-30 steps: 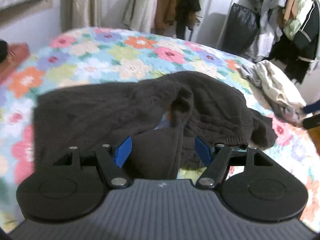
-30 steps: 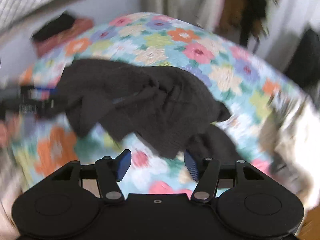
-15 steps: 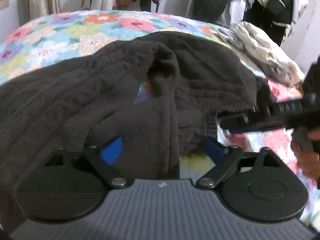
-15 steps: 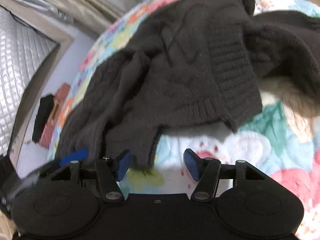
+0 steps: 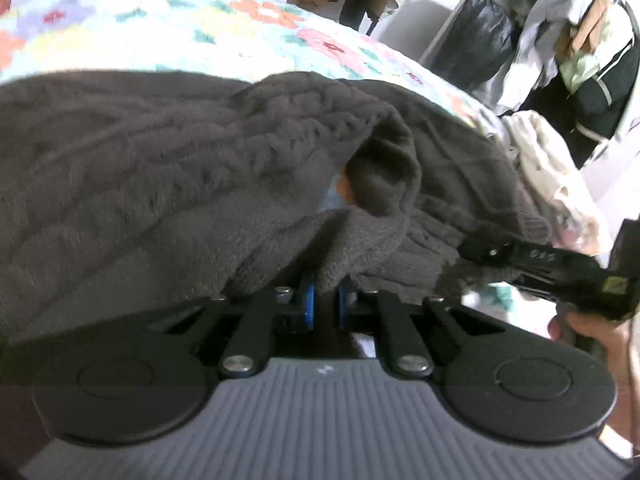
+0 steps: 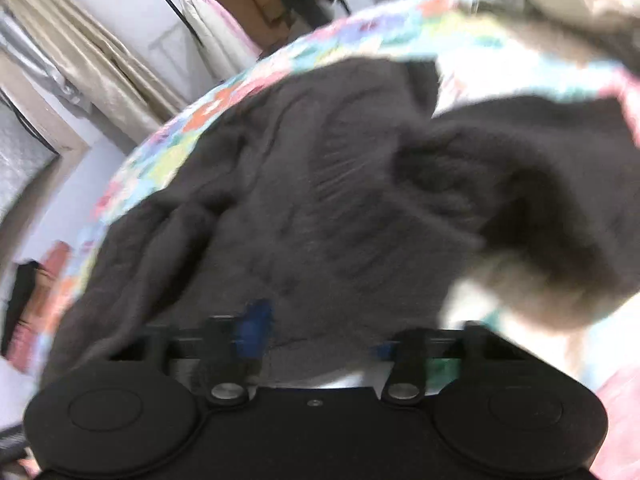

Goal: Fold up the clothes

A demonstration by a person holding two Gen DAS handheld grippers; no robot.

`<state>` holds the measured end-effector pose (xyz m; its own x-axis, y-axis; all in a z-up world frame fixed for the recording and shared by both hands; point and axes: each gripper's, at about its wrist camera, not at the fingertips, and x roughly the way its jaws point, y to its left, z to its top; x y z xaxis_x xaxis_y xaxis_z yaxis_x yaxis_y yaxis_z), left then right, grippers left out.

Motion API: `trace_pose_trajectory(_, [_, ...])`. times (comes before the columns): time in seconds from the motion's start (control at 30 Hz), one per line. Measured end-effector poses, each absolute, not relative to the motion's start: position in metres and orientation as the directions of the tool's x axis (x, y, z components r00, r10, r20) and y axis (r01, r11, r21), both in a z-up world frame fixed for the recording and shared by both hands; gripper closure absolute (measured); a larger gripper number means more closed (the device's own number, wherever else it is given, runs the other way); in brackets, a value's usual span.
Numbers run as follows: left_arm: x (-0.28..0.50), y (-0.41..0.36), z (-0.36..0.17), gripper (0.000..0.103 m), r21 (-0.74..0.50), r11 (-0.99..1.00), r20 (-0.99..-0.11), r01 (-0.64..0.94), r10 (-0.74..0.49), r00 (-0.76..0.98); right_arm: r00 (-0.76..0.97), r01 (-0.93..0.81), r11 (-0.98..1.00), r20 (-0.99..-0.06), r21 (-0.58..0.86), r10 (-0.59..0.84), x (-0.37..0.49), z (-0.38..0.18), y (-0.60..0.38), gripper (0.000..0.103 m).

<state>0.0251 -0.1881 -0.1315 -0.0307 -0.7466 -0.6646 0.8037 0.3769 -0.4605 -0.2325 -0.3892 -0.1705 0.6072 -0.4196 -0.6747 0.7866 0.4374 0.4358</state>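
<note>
A dark brown cable-knit sweater point(image 5: 168, 184) lies crumpled on the floral bedspread point(image 5: 208, 28). My left gripper point(image 5: 325, 304) is shut on a fold of the sweater at its near edge. The right gripper shows in the left wrist view point(image 5: 472, 254) at the right, its tip at the sweater's ribbed hem. In the blurred right wrist view the sweater point(image 6: 320, 220) fills the frame. My right gripper point(image 6: 316, 340) is open, with the hem lying between its blue pads point(image 6: 252, 328).
A pile of pale clothes point(image 5: 548, 168) lies at the bed's right edge. A clothes rack with hanging garments point(image 5: 580, 40) and a black bag point(image 5: 476, 44) stand behind. Curtains point(image 6: 92, 68) and another rack point(image 6: 240, 8) stand beyond the bed.
My left gripper closed on the sweater fold it had straddled. My right gripper moved forward onto the sweater's hem, which now lies between its open fingers.
</note>
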Motion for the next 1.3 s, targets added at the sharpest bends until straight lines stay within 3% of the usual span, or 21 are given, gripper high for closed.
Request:
trace_pose_trajectory(0.03, [0.024, -0.188, -0.131, 0.095, -0.479, 0.364, -0.659, 0.799, -0.751, -0.053, 0.607, 0.782, 0.471, -0.669, 0.408, -0.429, -0.234, -0.165, -0.389, 0.081])
trace_pose_trajectory(0.13, [0.013, -0.189, -0.127, 0.095, -0.547, 0.304, -0.629, 0.78, -0.764, -0.144, 0.58, 0.787, 0.546, -0.646, 0.287, -0.497, -0.235, -0.14, -0.383, 0.088])
trace_pose_trajectory(0.3, [-0.018, -0.196, -0.125, 0.095, -0.711, 0.188, -0.538, 0.678, -0.766, -0.352, 0.514, 0.826, 0.542, -0.601, 0.154, -0.612, -0.255, -0.097, -0.395, 0.089])
trace_pose_trajectory(0.47, [-0.047, -0.204, -0.111, 0.095, -0.633, 0.135, -0.544, 0.762, -0.778, -0.313, 0.434, 0.863, 0.504, -0.543, 0.022, -0.719, -0.279, -0.059, -0.412, 0.09])
trace_pose_trajectory(0.6, [-0.034, -0.191, -0.11, 0.094, -0.717, 0.091, -0.457, 0.691, -0.811, -0.366, 0.372, 0.893, 0.449, -0.51, -0.031, -0.776, -0.306, -0.031, -0.421, 0.091])
trace_pose_trajectory(0.7, [-0.023, -0.181, -0.106, 0.092, -0.725, 0.105, -0.45, 0.68, -0.819, -0.354, 0.306, 0.901, 0.414, -0.491, -0.127, -0.816, -0.31, -0.013, -0.424, 0.092])
trace_pose_trajectory(0.8, [-0.01, -0.17, -0.099, 0.082, -0.667, 0.128, -0.491, 0.734, -0.817, -0.304, 0.237, 0.913, 0.364, -0.488, -0.184, -0.84, -0.314, -0.007, -0.433, 0.092])
trace_pose_trajectory(0.87, [0.004, -0.159, -0.095, 0.068, -0.575, 0.198, -0.55, 0.794, -0.812, -0.196, 0.203, 0.928, 0.326, -0.492, -0.178, -0.847, -0.317, -0.006, -0.442, 0.092])
trace_pose_trajectory(0.97, [0.022, -0.144, -0.093, 0.068, -0.42, 0.327, -0.635, 0.847, -0.773, -0.017, 0.162, 0.937, 0.296, -0.522, -0.185, -0.838, -0.315, -0.016, -0.467, 0.091])
trace_pose_trajectory(1.07, [0.035, -0.137, -0.096, 0.053, -0.347, 0.414, -0.694, 0.842, -0.717, 0.067, 0.219, 0.92, 0.366, -0.592, -0.14, -0.776, -0.305, -0.04, -0.484, 0.085])
trace_pose_trajectory(1.13, [0.04, -0.136, -0.099, 0.049, -0.334, 0.444, -0.717, 0.832, -0.692, 0.082, 0.218, 0.919, 0.374, -0.626, -0.127, -0.749, -0.298, -0.054, -0.481, 0.07])
trace_pose_trajectory(1.3, [0.022, -0.147, -0.102, 0.034, -0.254, 0.417, -0.744, 0.873, -0.661, 0.099, 0.256, 0.92, 0.386, -0.637, -0.071, -0.727, -0.301, -0.064, -0.438, 0.049])
